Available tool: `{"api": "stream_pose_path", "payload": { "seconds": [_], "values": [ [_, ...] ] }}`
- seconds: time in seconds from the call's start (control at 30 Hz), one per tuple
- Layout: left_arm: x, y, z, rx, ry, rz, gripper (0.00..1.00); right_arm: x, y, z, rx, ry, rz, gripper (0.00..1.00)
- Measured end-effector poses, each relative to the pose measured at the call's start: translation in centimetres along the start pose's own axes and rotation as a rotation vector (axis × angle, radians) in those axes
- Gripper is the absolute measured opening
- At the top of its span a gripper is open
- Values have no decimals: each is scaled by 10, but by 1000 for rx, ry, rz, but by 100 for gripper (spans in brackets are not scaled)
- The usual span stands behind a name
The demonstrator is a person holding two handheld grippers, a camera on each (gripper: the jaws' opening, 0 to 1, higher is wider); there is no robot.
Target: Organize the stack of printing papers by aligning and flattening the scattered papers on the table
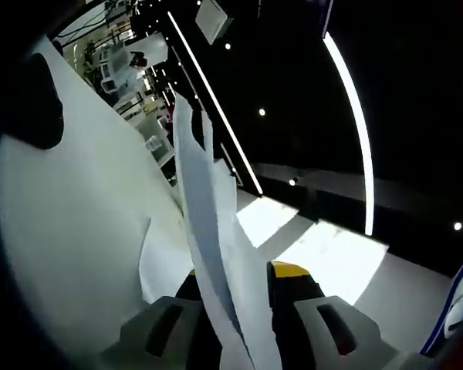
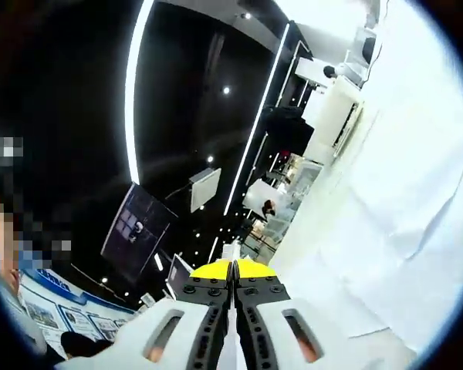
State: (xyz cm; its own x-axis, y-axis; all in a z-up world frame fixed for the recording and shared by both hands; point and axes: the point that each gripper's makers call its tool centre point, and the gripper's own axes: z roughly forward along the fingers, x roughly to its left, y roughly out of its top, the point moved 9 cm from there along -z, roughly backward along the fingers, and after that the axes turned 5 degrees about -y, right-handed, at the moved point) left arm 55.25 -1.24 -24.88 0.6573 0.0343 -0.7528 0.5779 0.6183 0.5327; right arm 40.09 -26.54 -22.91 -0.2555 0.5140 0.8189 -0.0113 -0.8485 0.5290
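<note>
- Papers [image 1: 208, 231] stand on edge in the left gripper view, a thin white sheaf rising from between the left tongs [image 1: 243, 308] up toward the middle of the view.
- Left tongs are clamped on the lower part of that sheaf: the grey jaws with dark inner pads press it from both sides, and a yellow tip shows just beside the sheets.
- Several sheets fan apart slightly at their far ends, so their top edges are uneven and not flush.
- More white sheets [image 1: 85, 231] lie flat on the white bench [image 1: 31, 185] to one side of the held sheaf, with at least one loose corner overlapping another sheet.
- A dark rounded shape [image 1: 35, 100] sits at the far part of the bench; what it is cannot be told.
- Long light strips [image 1: 355, 123] cross a dark ceiling on the other side of the view, and distant furniture shows past the bench.
- In the right gripper view, the right tongs [image 2: 233, 274] are pressed together, yellow tips touching, with a thin white paper edge [image 2: 231, 250] pinched in the seam and poking out just past the tips.
- White sheets [image 2: 401, 231] lie spread across the bench [image 2: 440, 92] along one side of this view, their edges overlapping at different angles.
- A person's sleeve and a poster board [image 2: 54, 304] show at the opposite side, under the dark ceiling with a curved light strip [image 2: 131, 100].
</note>
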Motion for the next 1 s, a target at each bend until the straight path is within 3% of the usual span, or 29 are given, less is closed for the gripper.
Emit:
{"api": "stream_pose_path", "payload": {
  "seconds": [0.23,0.33,0.63,1.0],
  "values": [
    [-1,0,0,1,5,-2,22,8,-15,-6,27,9,27,0],
    [0,0,0,-2,8,-2,22,10,-14,-9,7,3,9,0],
    [-1,0,-1,-22,20,9,21,12,-19,-11,-43,-2,77,0],
    [0,4,0,-62,42,18,20,18,-30,-10,-59,-15,119,0]
  ]
}}
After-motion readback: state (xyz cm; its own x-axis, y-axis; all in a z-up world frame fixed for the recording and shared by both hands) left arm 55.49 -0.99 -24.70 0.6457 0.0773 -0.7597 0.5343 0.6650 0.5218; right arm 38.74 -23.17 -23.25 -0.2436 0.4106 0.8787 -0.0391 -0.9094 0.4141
